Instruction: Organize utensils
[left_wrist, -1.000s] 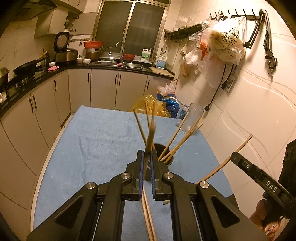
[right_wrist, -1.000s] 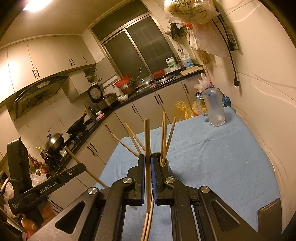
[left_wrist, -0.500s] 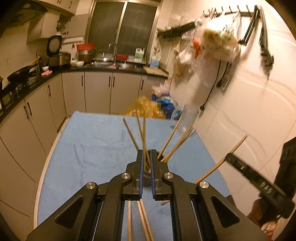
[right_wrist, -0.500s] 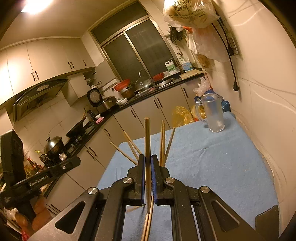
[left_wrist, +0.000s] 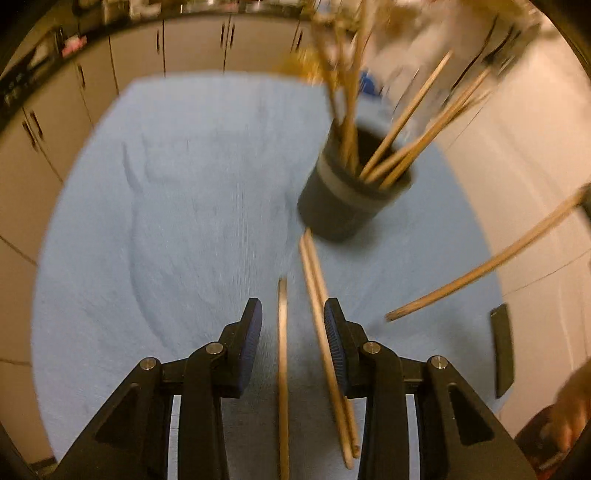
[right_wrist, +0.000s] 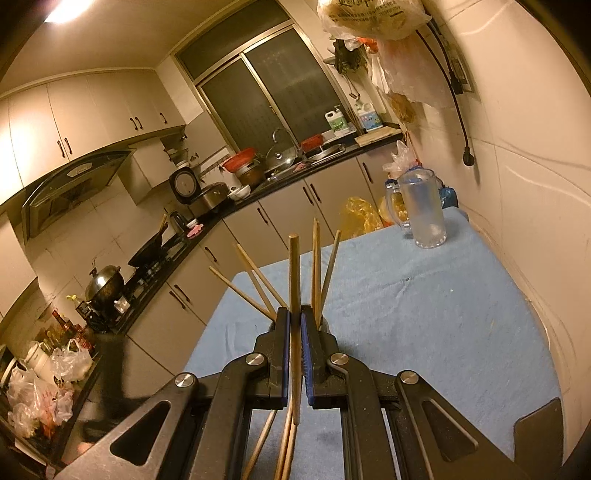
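A: While the left gripper (left_wrist: 292, 325) points down with its jaws just opening, what lies between its fingers?
B: One loose chopstick (left_wrist: 283, 369) on the blue cloth (left_wrist: 166, 221); the dark holder (left_wrist: 351, 192) stands beyond. The right gripper (right_wrist: 294, 332) pinches an upright chopstick (right_wrist: 294, 280).

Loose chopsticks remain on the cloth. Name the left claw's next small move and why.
Probably close the left claw on the single chopstick lying between its open fingers; the dark holder stands just ahead, already holding several sticks.
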